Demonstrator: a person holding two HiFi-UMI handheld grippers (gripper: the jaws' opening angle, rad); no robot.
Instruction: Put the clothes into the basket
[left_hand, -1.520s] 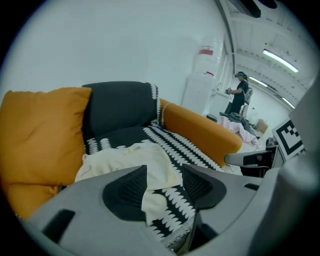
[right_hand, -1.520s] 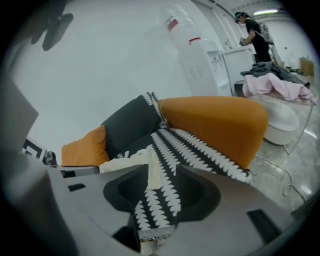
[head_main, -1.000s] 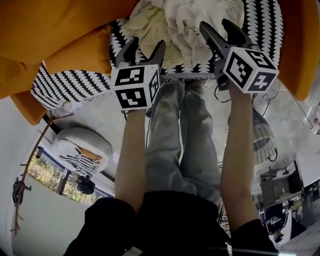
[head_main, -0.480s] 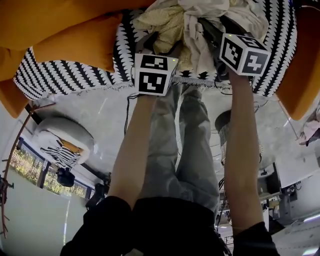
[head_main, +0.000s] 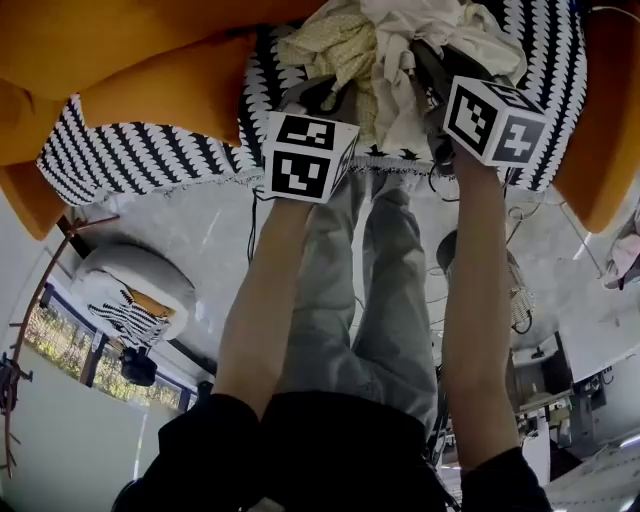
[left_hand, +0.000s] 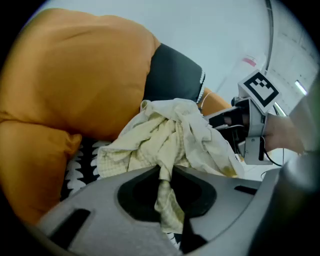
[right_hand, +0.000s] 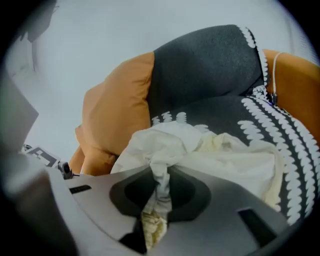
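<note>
A heap of clothes lies on the sofa's black-and-white patterned seat. Its left part is a pale yellow checked cloth, its right part a white cloth. My left gripper has just been closing, and its jaws now pinch a fold of the yellow checked cloth. The left gripper holds that fold between its pads. My right gripper has also just been closing. In its own view the right gripper is shut on a twisted fold of the white cloth.
Orange cushions bound the seat on the left, back and right. On the floor, right of the person's legs, a wire basket shows partly behind the right arm. A round white pouf stands at the left.
Both grippers have sunk from above the seat's front edge into the heap. Their jaws, wide apart before, are now closed on cloth.
</note>
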